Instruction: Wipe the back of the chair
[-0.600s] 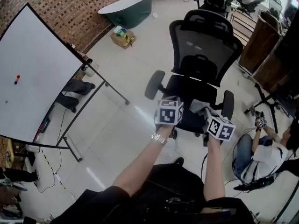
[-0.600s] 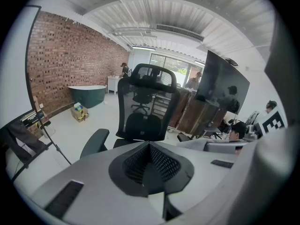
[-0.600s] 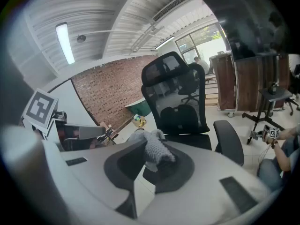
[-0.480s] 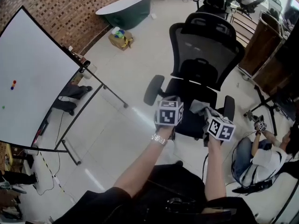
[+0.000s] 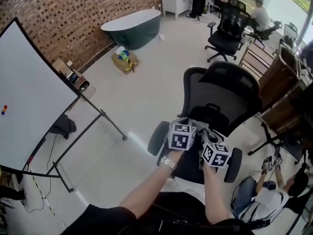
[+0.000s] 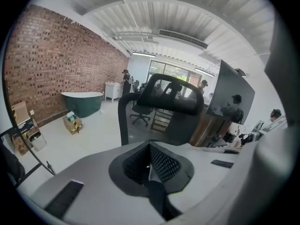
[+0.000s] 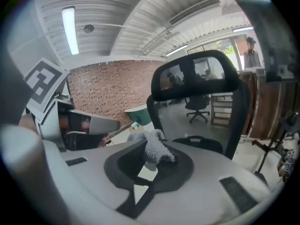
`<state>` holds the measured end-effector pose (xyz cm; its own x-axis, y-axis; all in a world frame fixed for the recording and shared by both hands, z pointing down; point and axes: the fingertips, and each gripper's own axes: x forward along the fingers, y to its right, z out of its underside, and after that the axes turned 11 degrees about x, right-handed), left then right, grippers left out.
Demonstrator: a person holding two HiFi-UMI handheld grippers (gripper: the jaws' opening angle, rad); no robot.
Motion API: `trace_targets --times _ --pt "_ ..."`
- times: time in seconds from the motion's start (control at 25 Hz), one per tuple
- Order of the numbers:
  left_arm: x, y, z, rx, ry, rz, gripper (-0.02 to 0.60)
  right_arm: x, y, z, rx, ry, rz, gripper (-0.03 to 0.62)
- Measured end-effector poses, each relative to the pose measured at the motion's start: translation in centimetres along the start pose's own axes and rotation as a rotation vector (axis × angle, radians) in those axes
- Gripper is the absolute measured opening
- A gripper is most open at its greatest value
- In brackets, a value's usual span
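Item: right gripper [image 7: 147, 165], jaws clenching a bunched grey cloth [image 7: 153, 149], which is sticking out forward past the tips and slightly to their left. Item: left gripper [image 6: 150, 165], jaws pressing together with nothing between them, riding just beside the right one. Item: black office chair, its mesh back [image 5: 222, 99] standing ahead of and above both grippers, apart from them, with the headrest [image 7: 197, 76] rising higher again and the seat [image 5: 191, 166] lying beneath them. Status: wiping is not yet starting; the cloth is hanging short of the mesh. Handling note, as judgement: the right gripper is needing to travel forward and upward until only the cloth, not the jaw tips, is meeting the back; starting under the headrest and working downward in overlapping side-to-side passes is looking soundest. Mesh is likely yielding, so light, even pressure is suiting it. The chair is probably swivelling under a push, so the empty left gripper is best bracing the frame edge [image 5: 186, 89] while the right is wiping.
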<state>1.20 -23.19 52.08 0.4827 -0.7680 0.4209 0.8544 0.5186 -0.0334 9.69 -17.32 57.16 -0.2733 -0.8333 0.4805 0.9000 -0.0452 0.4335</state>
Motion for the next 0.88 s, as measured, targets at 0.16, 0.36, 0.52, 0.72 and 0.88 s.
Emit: trace_targets --times 0.16,0.36,0.52,0.72,0.88 --pt "1.8 -1.2 -0.2 -0.013 -0.02 0.001 0.002 1.8 1.7 -7.8 -0.059 0.151 0.084 0.035" --pt "4.3 -0.9 -0.8 -0.01 -0.034 -0.011 0.002 4.7 3.3 -19.2 -0.121 0.297 0.143 0.035" --pt "5.4 1.3 -1.9 0.02 -0.042 0.004 0.002 8.2 2.6 -23.3 -0.12 0.279 0.084 0.035" --pt "6.0 2.1 -3.8 0.067 -0.023 0.009 0.002 10.1 2.2 -26.3 -0.168 0.278 0.033 0.035" --pt "6.4 1.3 -3.6 0.073 -0.039 -0.003 0.002 7.4 6.1 -27.6 -0.176 0.335 0.113 0.035"
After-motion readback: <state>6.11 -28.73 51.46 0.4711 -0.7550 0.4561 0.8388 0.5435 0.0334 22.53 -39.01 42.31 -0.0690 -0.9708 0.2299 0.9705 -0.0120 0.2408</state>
